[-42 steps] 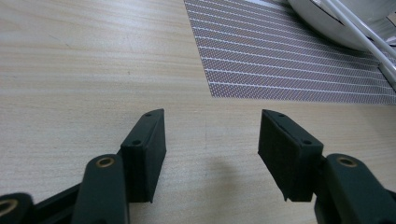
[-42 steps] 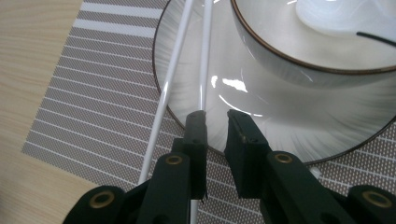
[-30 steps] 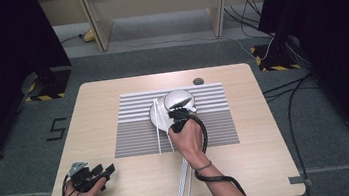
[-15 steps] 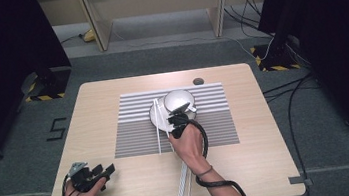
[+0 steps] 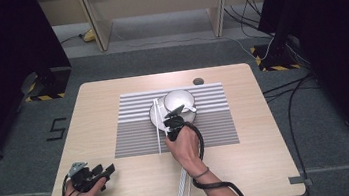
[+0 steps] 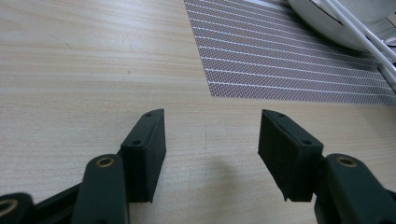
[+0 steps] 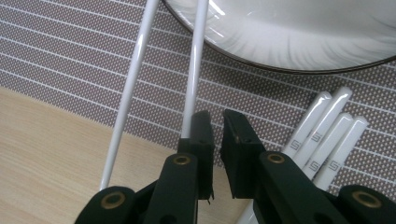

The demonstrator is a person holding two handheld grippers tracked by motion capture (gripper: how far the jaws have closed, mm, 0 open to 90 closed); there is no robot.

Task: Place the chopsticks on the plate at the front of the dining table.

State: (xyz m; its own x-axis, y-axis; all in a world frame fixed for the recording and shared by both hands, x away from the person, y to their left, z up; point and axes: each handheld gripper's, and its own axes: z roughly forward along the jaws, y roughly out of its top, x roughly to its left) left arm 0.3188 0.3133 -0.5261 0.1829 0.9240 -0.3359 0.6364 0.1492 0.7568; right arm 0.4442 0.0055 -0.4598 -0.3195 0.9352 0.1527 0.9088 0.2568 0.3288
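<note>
- The wooden desk [image 5: 102, 102] carries a striped grey placemat [image 5: 216, 123] at its centre.
- A white plate [image 5: 155, 115] sits on the placemat, and a white cup [image 5: 179, 100] stands on the plate.
- 2 long white chopsticks [image 7: 135, 74] lie across the plate's near edge and run back over the placemat onto the desk.
- 4 more white chopstick ends [image 7: 327, 135], marked with a small square sign, lie on the placemat just beside the plate.
- The right gripper [image 7: 217, 140] hovers low over the placemat's near edge, its jaws almost closed with a narrow gap; they seem to hold nothing, though 1 chopstick passes behind the left jaw.
- The left gripper [image 6: 210, 144] rests near the desk's front left corner, its jaws wide apart and empty.
</note>
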